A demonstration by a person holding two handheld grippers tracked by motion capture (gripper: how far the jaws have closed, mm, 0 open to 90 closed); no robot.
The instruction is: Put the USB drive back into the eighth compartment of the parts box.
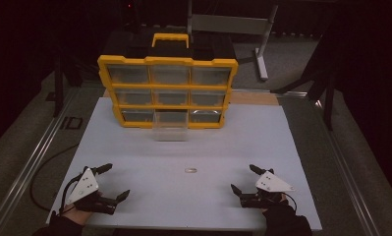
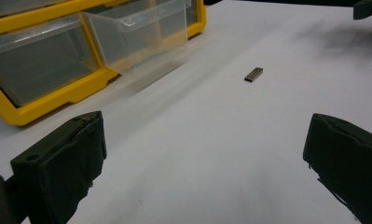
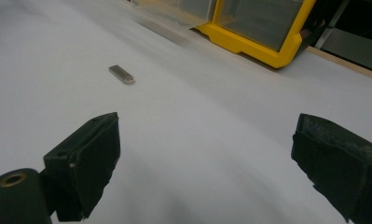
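Left gripper view shows a small metal bar point(image 2: 253, 74) lying flat on the white table point(image 2: 211, 154), ahead of the jaws and nearer the right-hand one — a short, flat, grey rectangle with a dull sheen, its long axis running away from the jaws and slanting a little rightward. In the right gripper view the bar point(image 3: 121, 74) sits ahead of the left-hand jaw, its long axis slanting from upper left to lower right. From the high view it point(image 1: 190, 170) lies roughly midway between the two grippers, well apart from both. The left gripper point(image 1: 109, 182) and the right gripper point(image 1: 242, 178) both rest low over the table with jaws spread wide, holding nothing — their pads are black and rough-edged. Beyond the bar stands a yellow plastic organizer point(image 1: 167, 91) with clear drawers, one drawer point(image 1: 171, 126) pulled out.
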